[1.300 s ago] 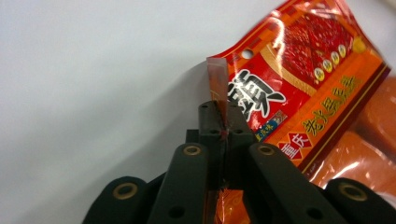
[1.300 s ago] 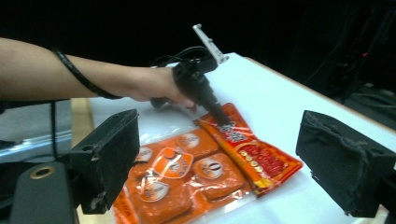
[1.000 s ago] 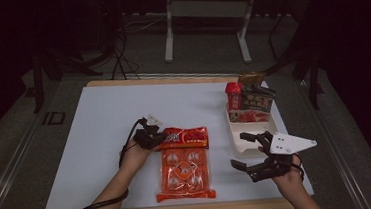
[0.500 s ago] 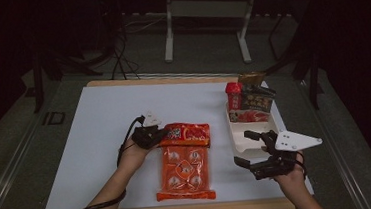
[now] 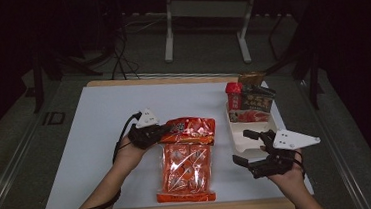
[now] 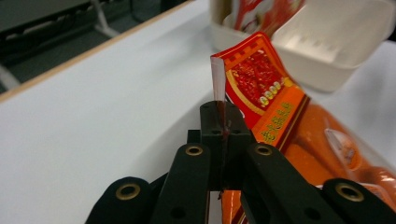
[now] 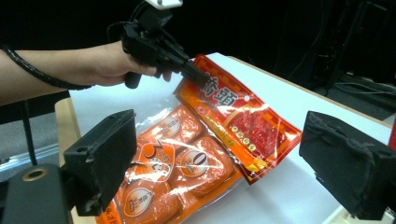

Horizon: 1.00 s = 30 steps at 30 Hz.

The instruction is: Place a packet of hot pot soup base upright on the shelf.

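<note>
Both claws up: my left gripper clamps the orange plastic snack bag's top corner (lifted); right gripper gapes beside it.

quick count: one orange snack bag lying on the white surface, four round pieces visible inside it; one white tray at the right; three packets standing in that tray, as far as I can tell; two grippers, left and right
</note>
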{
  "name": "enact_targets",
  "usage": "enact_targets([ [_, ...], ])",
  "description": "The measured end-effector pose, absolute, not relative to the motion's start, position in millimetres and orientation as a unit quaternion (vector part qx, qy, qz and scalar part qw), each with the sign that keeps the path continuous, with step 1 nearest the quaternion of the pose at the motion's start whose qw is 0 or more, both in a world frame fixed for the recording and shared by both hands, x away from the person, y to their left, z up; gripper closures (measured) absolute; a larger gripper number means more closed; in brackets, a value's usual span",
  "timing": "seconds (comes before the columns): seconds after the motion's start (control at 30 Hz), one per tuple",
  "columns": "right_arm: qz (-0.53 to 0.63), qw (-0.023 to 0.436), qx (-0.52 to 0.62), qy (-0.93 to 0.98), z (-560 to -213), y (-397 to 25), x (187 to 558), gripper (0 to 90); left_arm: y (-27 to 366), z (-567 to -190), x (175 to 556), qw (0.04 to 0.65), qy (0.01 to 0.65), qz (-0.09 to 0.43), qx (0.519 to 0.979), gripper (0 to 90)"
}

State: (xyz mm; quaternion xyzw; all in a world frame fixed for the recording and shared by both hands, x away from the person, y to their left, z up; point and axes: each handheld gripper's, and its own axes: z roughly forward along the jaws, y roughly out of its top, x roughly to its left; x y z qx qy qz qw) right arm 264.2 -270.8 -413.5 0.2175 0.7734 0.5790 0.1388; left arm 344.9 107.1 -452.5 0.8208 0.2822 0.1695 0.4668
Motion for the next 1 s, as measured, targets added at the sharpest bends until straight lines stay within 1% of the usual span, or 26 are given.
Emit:
enact_targets([
  [0.13, 0.579, 0.144, 0.22, 0.772, -413, -271, 264, 12.9, 106, -443, 339, 0.477, 0.267, 0.173, 0.819, 90.0],
  [0.2, 0.579, 0.144, 0.224, 0.77, -413, -272, 265, 13.3, 104, -435, 333, 0.483, 0.248, 0.18, 0.821, 90.0],
  [0.4, 0.575, 0.148, 0.234, 0.77, -412, -271, 269, 14.0, 107, -420, 321, 0.511, 0.214, 0.172, 0.815, 90.0],
  [0.77, 0.569, 0.149, 0.237, 0.773, -412, -261, 277, 14.3, 120, -417, 310, 0.575, 0.154, 0.138, 0.792, 90.0],
  [1.0, 0.571, 0.13, 0.241, 0.774, -412, -254, 285, 15.9, 123, -416, 302, 0.594, 0.112, 0.143, 0.784, 90.0],
])
